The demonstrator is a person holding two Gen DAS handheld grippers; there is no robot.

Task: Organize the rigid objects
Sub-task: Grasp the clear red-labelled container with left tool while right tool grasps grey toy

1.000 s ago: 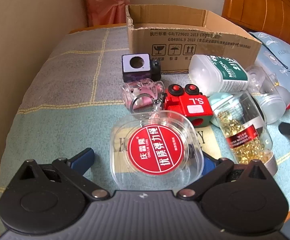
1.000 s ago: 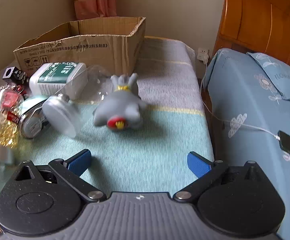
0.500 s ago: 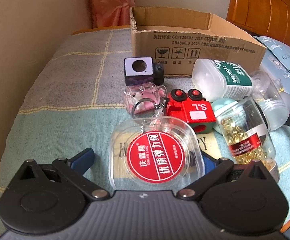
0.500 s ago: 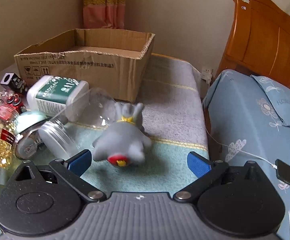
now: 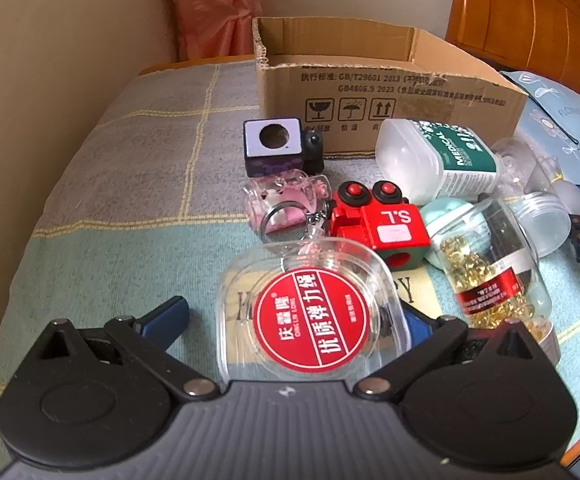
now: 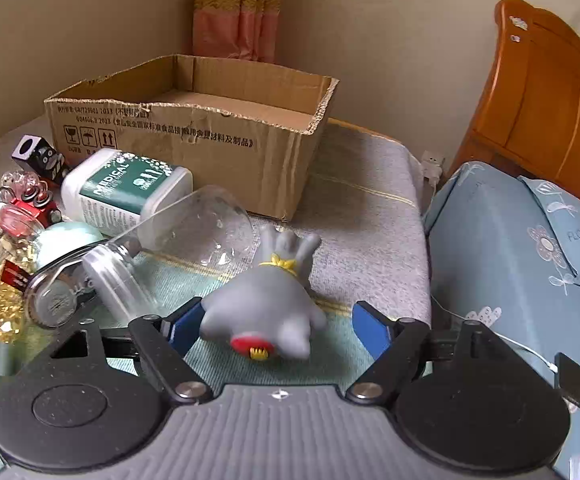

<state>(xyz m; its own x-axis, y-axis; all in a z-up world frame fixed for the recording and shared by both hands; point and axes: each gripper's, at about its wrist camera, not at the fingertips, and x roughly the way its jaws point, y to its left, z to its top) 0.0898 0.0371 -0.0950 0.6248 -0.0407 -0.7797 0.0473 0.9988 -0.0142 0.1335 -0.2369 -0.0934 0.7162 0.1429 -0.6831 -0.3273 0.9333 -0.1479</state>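
place: home bedroom | signs: wooden headboard point(image 6: 550, 92), floral bedding point(image 6: 530, 248), curtain point(image 6: 238, 8)

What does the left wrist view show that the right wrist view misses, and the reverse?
Left wrist only: the clear case with a red round label between the left hand-held gripper fingers. Right wrist only: the grey toy figure between the closing jaws of the right hand-held gripper, a black phone on the blue bedding. Both: cardboard box, green-labelled white bottle, capsule jar.
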